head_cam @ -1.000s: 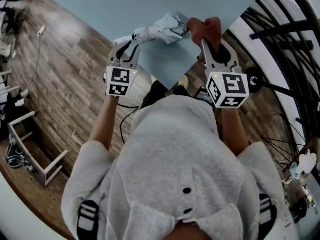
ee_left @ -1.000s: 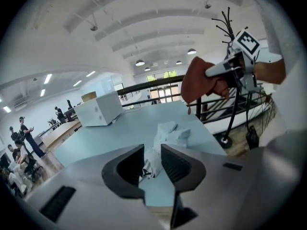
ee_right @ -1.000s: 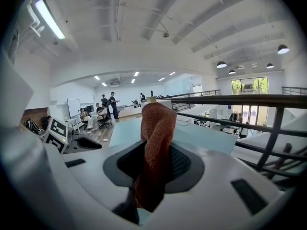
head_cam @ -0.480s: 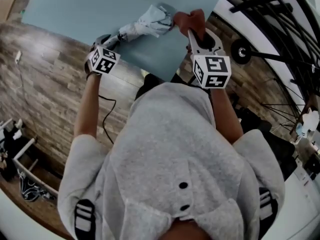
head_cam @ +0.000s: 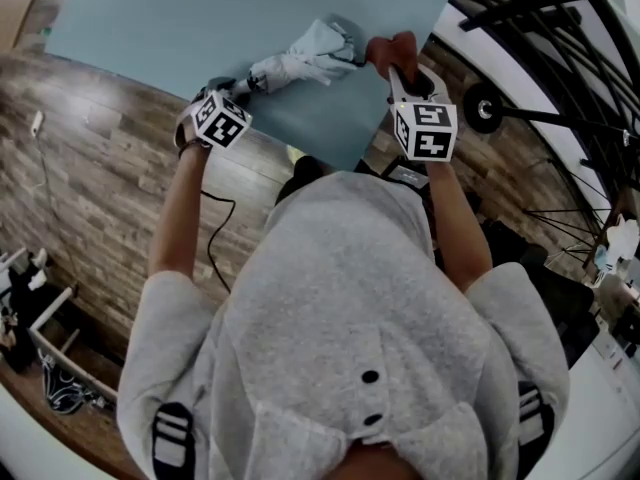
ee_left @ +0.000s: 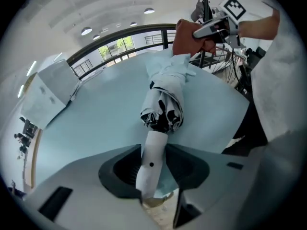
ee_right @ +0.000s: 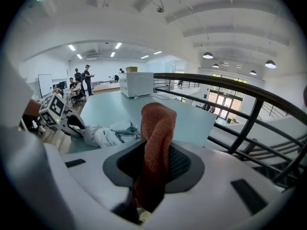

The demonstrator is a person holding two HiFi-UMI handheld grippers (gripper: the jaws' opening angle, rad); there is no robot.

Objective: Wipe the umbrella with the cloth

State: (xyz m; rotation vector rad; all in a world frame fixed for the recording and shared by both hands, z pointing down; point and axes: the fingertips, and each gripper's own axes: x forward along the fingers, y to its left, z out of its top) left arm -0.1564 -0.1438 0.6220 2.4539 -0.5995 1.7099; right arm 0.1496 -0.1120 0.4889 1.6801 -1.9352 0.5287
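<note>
Straddling the handle [ee_left: 152, 163] of the umbrella [head_cam: 303, 60] on the table [head_cam: 180, 18], the left gripper [head_cam: 232, 89] has just been opening its jaws wide, unclamped. The right gripper [head_cam: 402, 69] pinches the cloth [head_cam: 391, 49] at the umbrella's three o'clock, ready for wiping.

1. A pale blue, flat table top [head_cam: 200, 28] fills the upper part of the head view, above a brown wood-plank floor [head_cam: 90, 168].
2. A white box-shaped appliance [ee_right: 136, 84] stands at the table's far end.
3. A black metal railing [ee_right: 230, 87] runs beside the table.
4. A thin black cable [head_cam: 212, 253] trails across the planks.
5. A white wooden frame [head_cam: 75, 363] sits at lower left.
6. Several people [ee_right: 81, 78] stand far off.
</note>
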